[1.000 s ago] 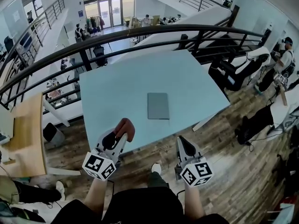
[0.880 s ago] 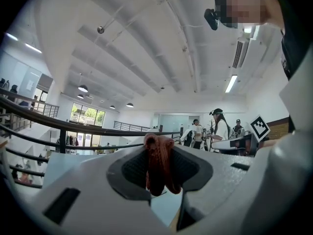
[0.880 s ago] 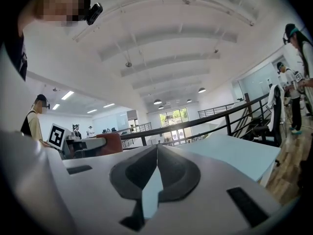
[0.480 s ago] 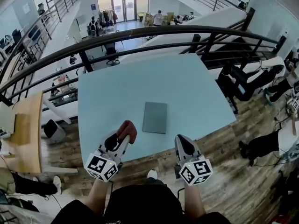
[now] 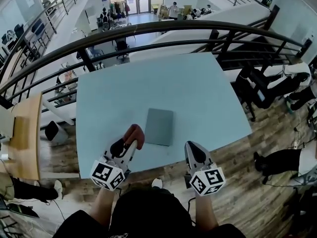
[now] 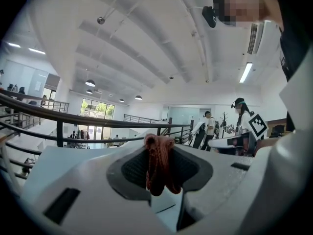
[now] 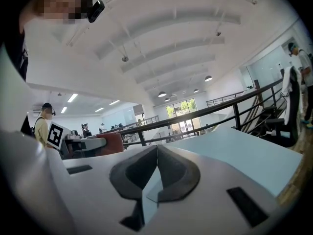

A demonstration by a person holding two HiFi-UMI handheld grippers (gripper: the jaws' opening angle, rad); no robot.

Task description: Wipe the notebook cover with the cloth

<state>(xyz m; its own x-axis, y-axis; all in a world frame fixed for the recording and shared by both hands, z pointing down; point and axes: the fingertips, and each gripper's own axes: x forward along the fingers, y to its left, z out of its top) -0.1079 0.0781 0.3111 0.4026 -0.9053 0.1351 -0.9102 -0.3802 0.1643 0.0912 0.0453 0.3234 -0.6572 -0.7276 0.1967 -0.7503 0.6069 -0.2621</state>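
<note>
A grey notebook [image 5: 159, 126] lies flat on the pale blue table [image 5: 109, 98], near its front edge. My left gripper [image 5: 130, 141] is shut on a red-brown cloth [image 5: 134, 134], and the wad sticks out past the jaw tips just left of the notebook's near corner. In the left gripper view the cloth [image 6: 159, 164] hangs pinched between the dark pads. My right gripper [image 5: 193, 151] hovers at the table's front edge, right of the notebook, its jaws closed with nothing between them. Through the right gripper view the jaws [image 7: 155, 177] meet, and the notebook [image 7: 152, 196] shows below them.
A black railing [image 5: 148, 31] curves behind the table's far edge, above a lower floor with people and desks. A wooden desk [image 5: 22, 138] stands at the left. People sit on chairs [image 5: 267, 90] at the right, over the wooden floor [image 5: 257, 172].
The head view has shifted, so the table and notebook sit lower and nearer in the frame. Both grippers keep almost the same place, with the cloth closer to the notebook's left side.
</note>
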